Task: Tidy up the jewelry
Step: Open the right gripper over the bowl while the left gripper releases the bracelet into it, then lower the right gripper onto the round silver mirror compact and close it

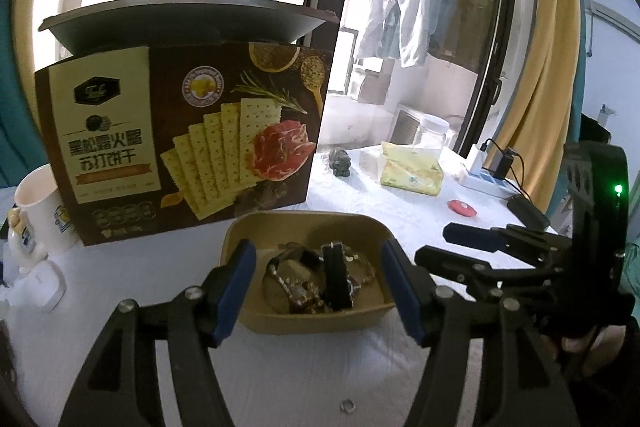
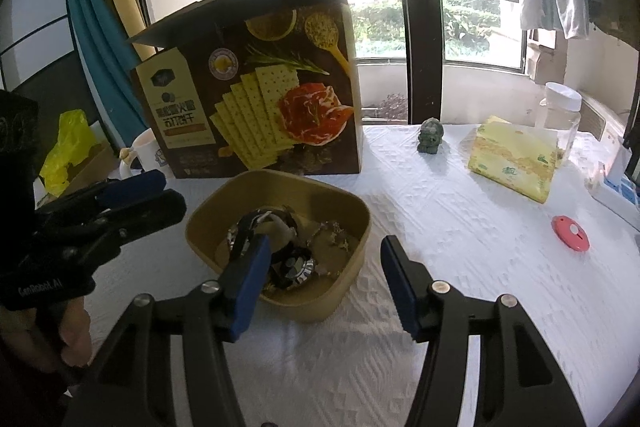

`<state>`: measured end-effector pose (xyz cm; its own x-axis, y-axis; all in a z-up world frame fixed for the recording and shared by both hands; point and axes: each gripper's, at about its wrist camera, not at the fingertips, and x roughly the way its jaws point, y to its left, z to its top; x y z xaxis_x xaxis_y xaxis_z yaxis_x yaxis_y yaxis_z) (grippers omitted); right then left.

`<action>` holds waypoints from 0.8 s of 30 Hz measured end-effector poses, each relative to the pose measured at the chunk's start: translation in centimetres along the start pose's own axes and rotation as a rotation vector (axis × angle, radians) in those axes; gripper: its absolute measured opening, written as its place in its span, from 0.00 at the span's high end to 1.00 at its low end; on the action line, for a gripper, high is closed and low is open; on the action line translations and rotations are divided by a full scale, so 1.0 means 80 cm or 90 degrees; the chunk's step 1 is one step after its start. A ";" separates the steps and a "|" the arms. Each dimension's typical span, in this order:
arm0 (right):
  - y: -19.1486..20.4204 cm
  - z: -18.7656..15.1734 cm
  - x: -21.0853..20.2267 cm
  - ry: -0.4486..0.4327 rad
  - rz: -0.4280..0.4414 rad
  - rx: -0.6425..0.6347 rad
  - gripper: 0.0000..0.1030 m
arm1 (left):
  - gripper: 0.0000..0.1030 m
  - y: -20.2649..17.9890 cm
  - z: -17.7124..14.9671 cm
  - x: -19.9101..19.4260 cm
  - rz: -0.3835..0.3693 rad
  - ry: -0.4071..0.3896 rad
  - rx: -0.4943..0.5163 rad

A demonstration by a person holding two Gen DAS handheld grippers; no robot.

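A tan square bowl [image 1: 248, 315] sits on the white tablecloth and holds a pile of jewelry [image 1: 316, 279]: bracelets, chains and a black watch strap. My left gripper [image 1: 320, 287] is open and empty, its blue pads on either side of the bowl's near rim. A small ring [image 1: 347, 405] lies on the cloth just in front of the bowl. In the right wrist view the bowl [image 2: 312, 307] and jewelry [image 2: 288, 251] lie ahead to the left. My right gripper [image 2: 324, 281] is open and empty over the bowl's right edge.
A large cracker box [image 1: 180, 143] stands right behind the bowl. A white mug [image 1: 40, 211] is at the left. A green figurine [image 2: 431, 135], a yellow tissue pack [image 2: 514, 157], a clear jar [image 2: 560, 115] and a red disc [image 2: 570, 233] lie to the right.
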<state>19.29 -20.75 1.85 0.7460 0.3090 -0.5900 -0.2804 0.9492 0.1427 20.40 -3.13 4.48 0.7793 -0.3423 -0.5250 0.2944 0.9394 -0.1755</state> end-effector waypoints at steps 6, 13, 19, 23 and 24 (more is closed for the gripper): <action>0.010 -0.010 -0.019 -0.006 -0.005 -0.006 0.47 | 0.36 -0.001 -0.017 -0.020 -0.001 0.002 -0.005; 0.027 -0.027 -0.038 -0.006 -0.011 -0.013 0.47 | 0.36 0.002 -0.042 -0.056 -0.007 -0.008 -0.019; 0.041 -0.041 -0.054 -0.006 -0.013 -0.017 0.47 | 0.36 0.000 -0.061 -0.081 -0.001 -0.007 -0.016; 0.052 -0.049 -0.068 -0.013 -0.011 -0.021 0.47 | 0.36 -0.004 -0.072 -0.093 0.014 -0.004 -0.014; 0.055 -0.051 -0.071 -0.014 -0.011 -0.023 0.47 | 0.36 -0.005 -0.075 -0.095 0.018 -0.003 -0.013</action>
<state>11.36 -18.58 2.57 0.7638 0.2945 -0.5744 -0.2890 0.9517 0.1036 11.05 -0.80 3.52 0.7901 -0.3156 -0.5256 0.2611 0.9489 -0.1773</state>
